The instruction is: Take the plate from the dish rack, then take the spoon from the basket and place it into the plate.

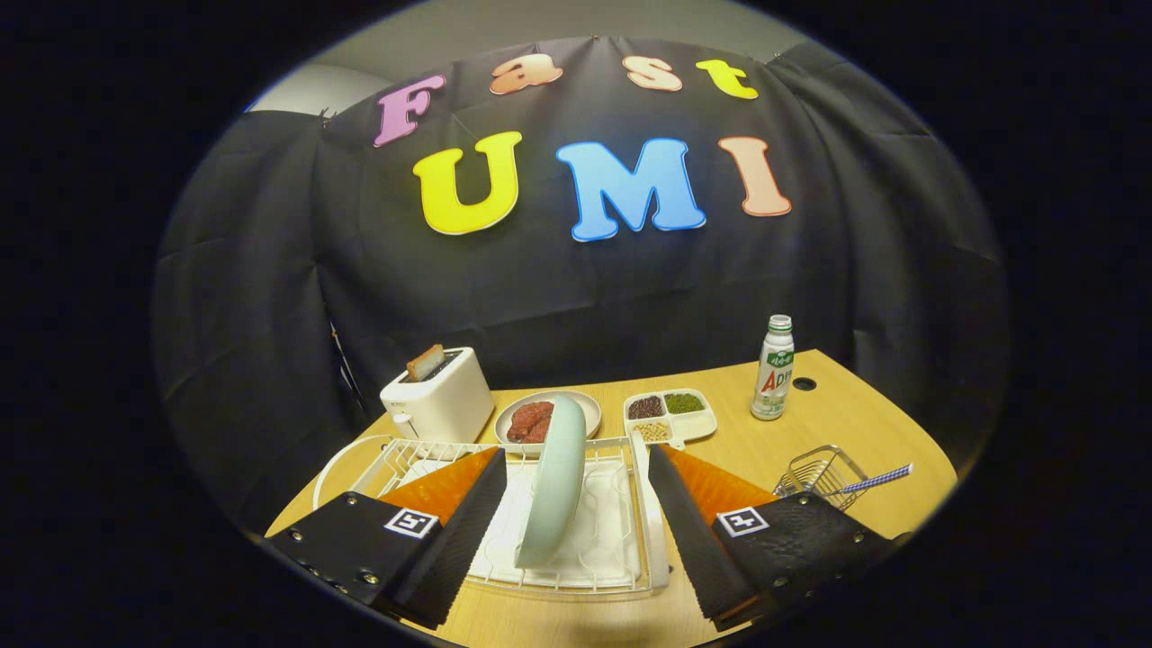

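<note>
Gripper (576, 504) spread wide, straddling the upright plate (553, 481) in the rack (621, 558) (edge-on): an off-centre closure could tip it.

Your surface is a light wooden table (837, 423) with a rounded far corner and a small dark hole (804, 383) near it. Directly on it: a white dish rack (630, 540) nearest you, a white toaster (438, 398) behind its left corner, a round dish of reddish food (589, 409) just behind the rack, and a divided tray (670, 416) of dark, green and pale fillings beside that dish. A small bottle (773, 367) stands upright past the tray, by the hole. A wire basket (819, 472) sits to the rack's right, well apart from the bottle.
</note>
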Demonstrator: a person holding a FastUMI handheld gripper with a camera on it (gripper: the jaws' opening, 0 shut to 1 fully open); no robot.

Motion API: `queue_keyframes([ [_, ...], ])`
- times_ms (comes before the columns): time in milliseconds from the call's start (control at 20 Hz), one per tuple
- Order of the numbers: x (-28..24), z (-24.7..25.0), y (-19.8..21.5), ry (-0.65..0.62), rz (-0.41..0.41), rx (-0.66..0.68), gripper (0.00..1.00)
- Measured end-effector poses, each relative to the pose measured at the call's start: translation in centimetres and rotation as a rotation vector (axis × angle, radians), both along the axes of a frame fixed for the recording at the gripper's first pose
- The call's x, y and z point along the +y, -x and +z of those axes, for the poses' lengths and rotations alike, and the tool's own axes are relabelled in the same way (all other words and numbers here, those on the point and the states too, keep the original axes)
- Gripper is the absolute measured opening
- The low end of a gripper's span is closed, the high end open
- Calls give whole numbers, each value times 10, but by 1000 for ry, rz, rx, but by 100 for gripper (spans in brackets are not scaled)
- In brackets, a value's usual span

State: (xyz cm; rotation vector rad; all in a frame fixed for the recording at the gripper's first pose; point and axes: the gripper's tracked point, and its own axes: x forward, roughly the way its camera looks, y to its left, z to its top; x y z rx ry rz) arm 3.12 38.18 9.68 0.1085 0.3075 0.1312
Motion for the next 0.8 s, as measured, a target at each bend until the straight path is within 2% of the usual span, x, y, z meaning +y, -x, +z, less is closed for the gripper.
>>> queue_keyframes([
  [400,23,-48,-45,-52,-20,149,92],
  [600,30,-65,-55,-70,-21,216,67],
  [650,28,-64,-53,-59,-33,221,45],
  [800,22,-65,-53,-13,-76,228,36],
])
